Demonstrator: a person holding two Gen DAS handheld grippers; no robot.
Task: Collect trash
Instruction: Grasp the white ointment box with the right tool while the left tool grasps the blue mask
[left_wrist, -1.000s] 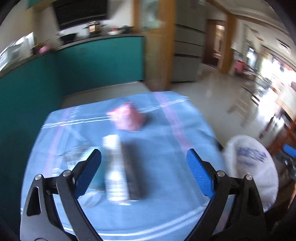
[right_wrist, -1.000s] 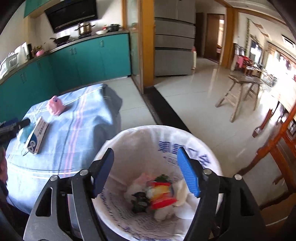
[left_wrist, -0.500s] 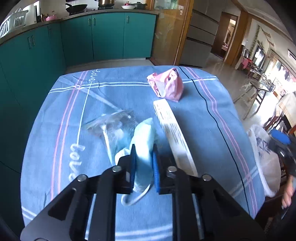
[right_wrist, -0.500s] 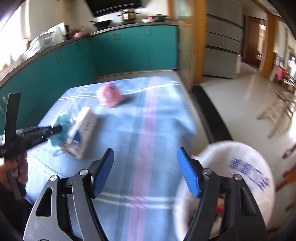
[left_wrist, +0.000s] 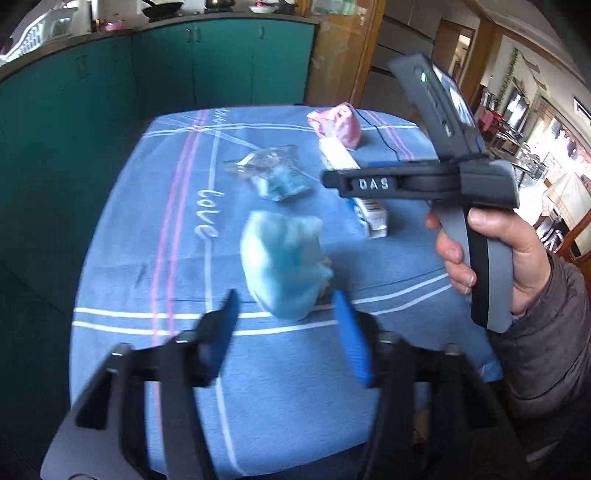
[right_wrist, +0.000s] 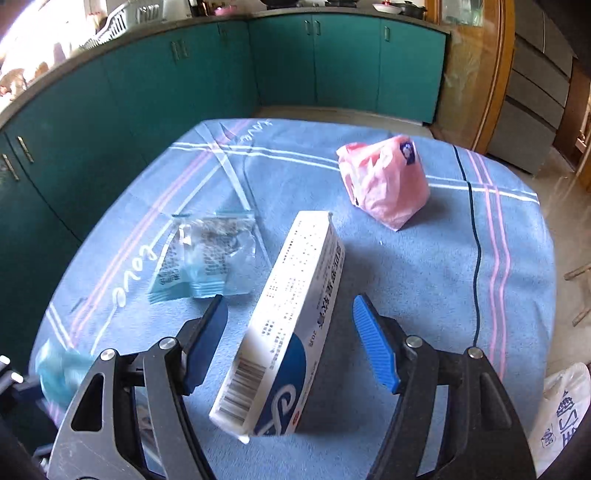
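**Left lets the blue wad go as the right lines up on the carton**

The left gripper (left_wrist: 284, 332) is over the near part of the blue tablecloth (left_wrist: 155, 192), and there's the change: half a second back its jaws were pinched tight on the crumpled blue tissue (left_wrist: 284, 266); now they have just been opening, and the wad sits between and just beyond the blurred tips, with no pad visibly pressing on it. Whether it is dropping or lying on the cloth, the blur won't say.

Over to the right gripper (right_wrist: 291, 336). A second ago it hung above the lined bin (right_wrist: 561, 413); now it has swung across to the table, jaws spread wide either side of the white-and-blue carton (right_wrist: 291, 325), pads clear of both faces. Nothing held yet.

Further off lie the clear wrapper (right_wrist: 207, 258), left, and the pink bag (right_wrist: 384, 184), far right. The tissue grab looks undone, so the carton is probably next into the bin.
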